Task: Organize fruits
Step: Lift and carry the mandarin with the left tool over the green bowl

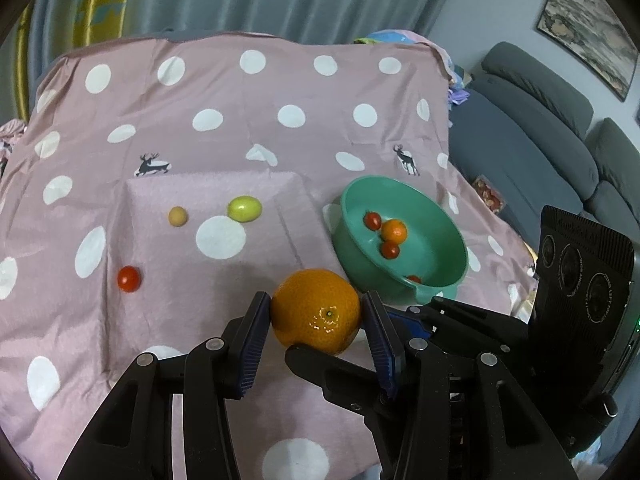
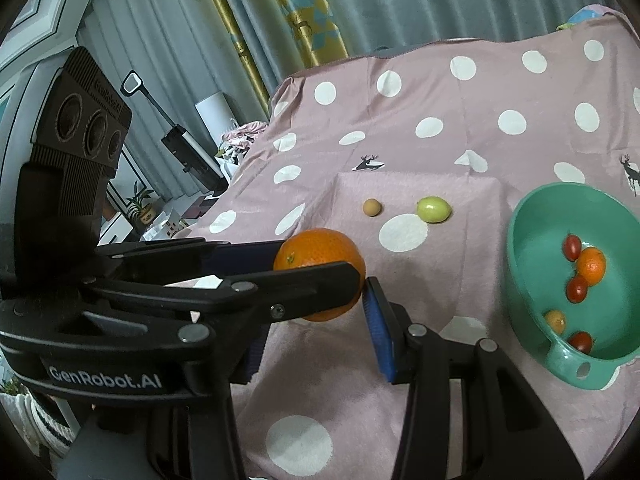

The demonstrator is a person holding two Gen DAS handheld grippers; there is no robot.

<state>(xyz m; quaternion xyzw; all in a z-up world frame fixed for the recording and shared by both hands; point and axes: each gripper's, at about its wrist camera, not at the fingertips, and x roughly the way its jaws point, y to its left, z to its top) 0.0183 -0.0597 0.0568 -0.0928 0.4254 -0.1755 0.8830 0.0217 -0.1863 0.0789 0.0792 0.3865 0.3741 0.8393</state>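
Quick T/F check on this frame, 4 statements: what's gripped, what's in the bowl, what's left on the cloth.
1. The left gripper has the large orange clamped between its fingers. True.
2. The green bowl is empty. False: it holds a small orange and several cherry tomatoes.
3. A green fruit lies on the dotted cloth, outside the bowl. True.
4. No tomato is left on the cloth. False: one lone tomato sits there, well away from the bowl.
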